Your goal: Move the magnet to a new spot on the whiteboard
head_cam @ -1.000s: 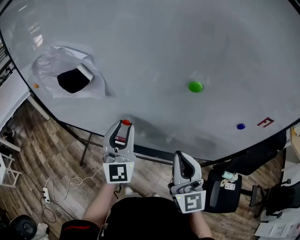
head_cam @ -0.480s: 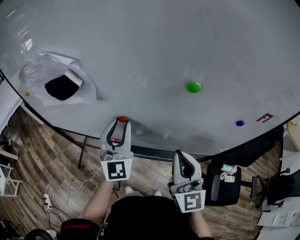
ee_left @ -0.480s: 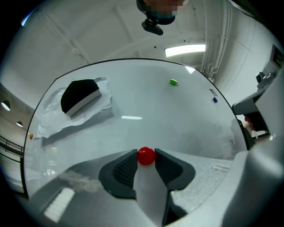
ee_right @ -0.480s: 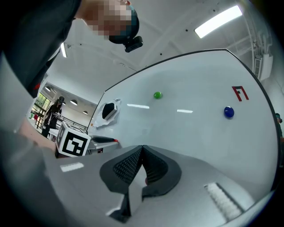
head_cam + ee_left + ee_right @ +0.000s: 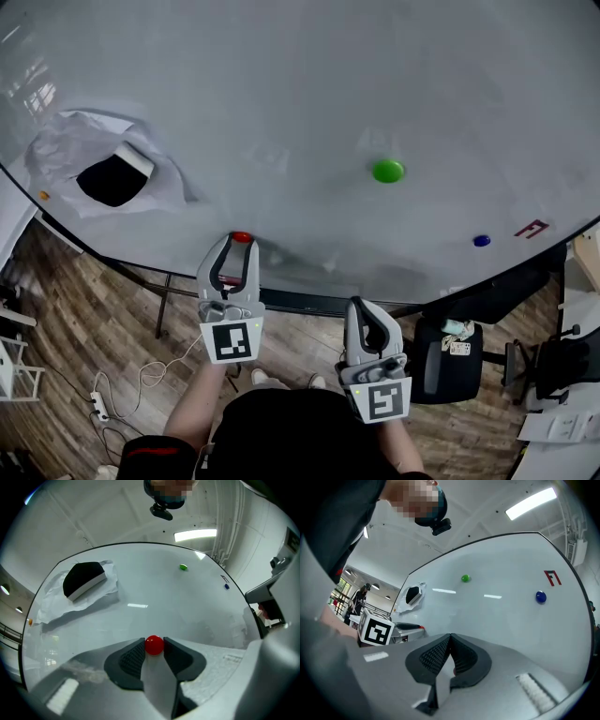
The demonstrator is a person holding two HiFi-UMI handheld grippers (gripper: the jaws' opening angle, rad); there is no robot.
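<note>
Left hand-held gripper (image 5: 241, 244) clamps red magnet (image 5: 154, 645) near whiteboard (image 5: 281, 84) lower edge; open board above; right hand-held gripper (image 5: 450, 637) closed, empty.

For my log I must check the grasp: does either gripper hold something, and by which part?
The left gripper holds the red magnet, pinched at its two sides between the jaw tips. The right gripper is shut on nothing.

One red magnet (image 5: 241, 237), one green magnet (image 5: 388, 171), one blue magnet (image 5: 482, 241), one eraser (image 5: 112, 178).
</note>
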